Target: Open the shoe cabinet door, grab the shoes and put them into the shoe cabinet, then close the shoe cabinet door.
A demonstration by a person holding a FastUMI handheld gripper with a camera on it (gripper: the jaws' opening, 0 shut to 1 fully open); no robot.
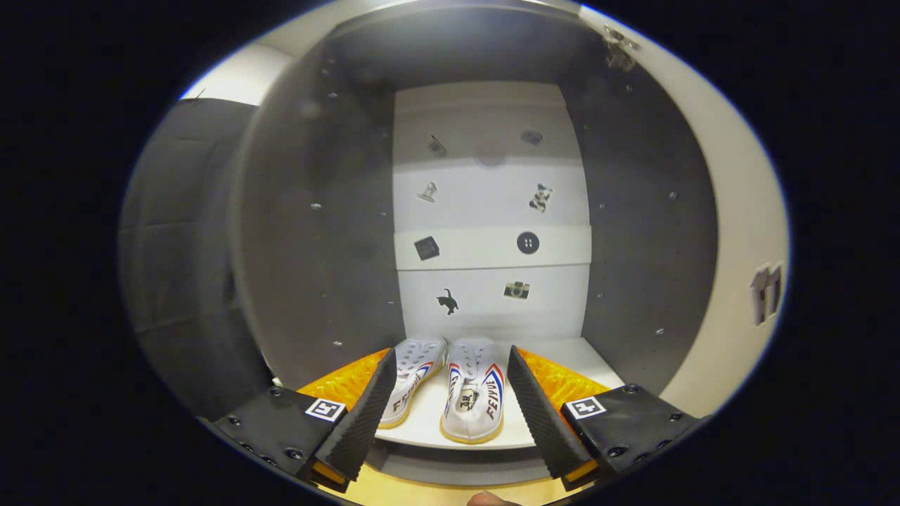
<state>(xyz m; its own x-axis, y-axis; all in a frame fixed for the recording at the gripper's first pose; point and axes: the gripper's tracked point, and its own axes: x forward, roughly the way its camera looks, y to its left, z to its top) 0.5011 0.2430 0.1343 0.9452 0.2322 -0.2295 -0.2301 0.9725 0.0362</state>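
The tool (450, 400) hangs spread wide, gripping nothing, and the pair of white canvas shoes with red-and-blue stripes (450, 393) sits between its fingers at twelve o'clock on the pale shoe cabinet shelf (562, 351). Risk now: their heels overhang the shelf lip and could foul the white door (738, 232) at three o'clock as it closes.

The shoes (450, 386) are occupying the shelf (562, 355) middle between the open tool (453, 400) fingers. Room is remaining along its right edge and above.
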